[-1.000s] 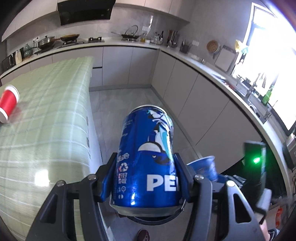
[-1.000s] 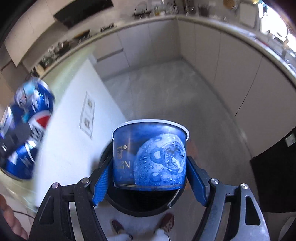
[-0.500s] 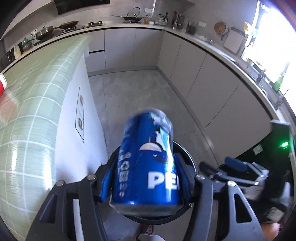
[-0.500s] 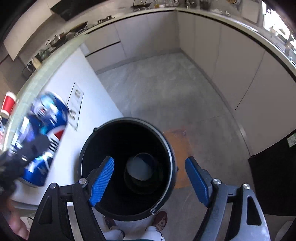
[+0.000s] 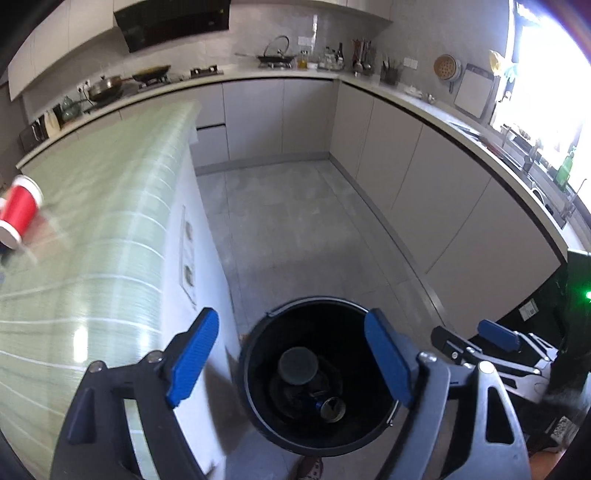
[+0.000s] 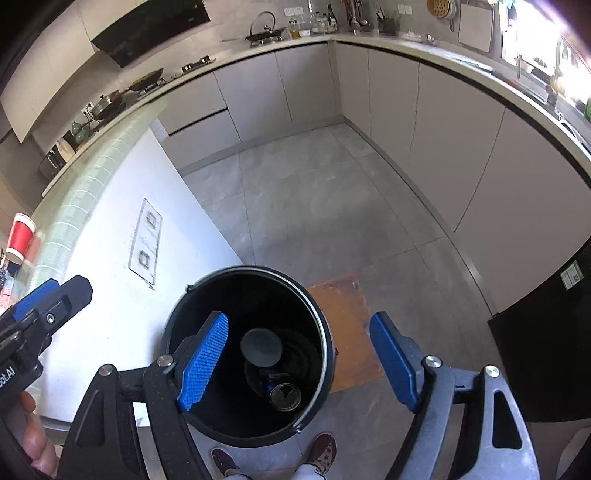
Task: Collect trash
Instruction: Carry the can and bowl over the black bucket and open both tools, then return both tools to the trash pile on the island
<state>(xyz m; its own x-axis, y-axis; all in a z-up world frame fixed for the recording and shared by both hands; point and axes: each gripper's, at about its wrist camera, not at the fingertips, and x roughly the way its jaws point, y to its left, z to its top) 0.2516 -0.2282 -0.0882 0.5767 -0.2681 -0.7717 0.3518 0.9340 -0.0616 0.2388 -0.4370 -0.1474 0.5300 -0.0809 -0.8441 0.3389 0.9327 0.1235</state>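
From the left wrist, the left gripper [image 5: 291,356] gapes wide and empty above the black bin [image 5: 258,413]; a blue can [image 5: 328,406] lies at the bin's bottom beside an upturned cup [image 5: 297,366], dim in shadow. A red cup [image 5: 18,214] sits blurred on the green counter [image 5: 92,240].

From the right wrist, the right gripper [image 6: 299,354] is equally spread, holding nothing, over the same bin [image 6: 325,332]; the can's top [image 6: 284,397] shows.

A home kitchen: L-shaped run of pale handleless cabinets [image 5: 406,155] under a light countertop [image 6: 461,70], range hood [image 5: 173,18] above a hob with pans [image 5: 107,86], utensil holders and bottles by the wall, green-tiled island [image 5: 92,229], grey tile floor [image 6: 332,206].
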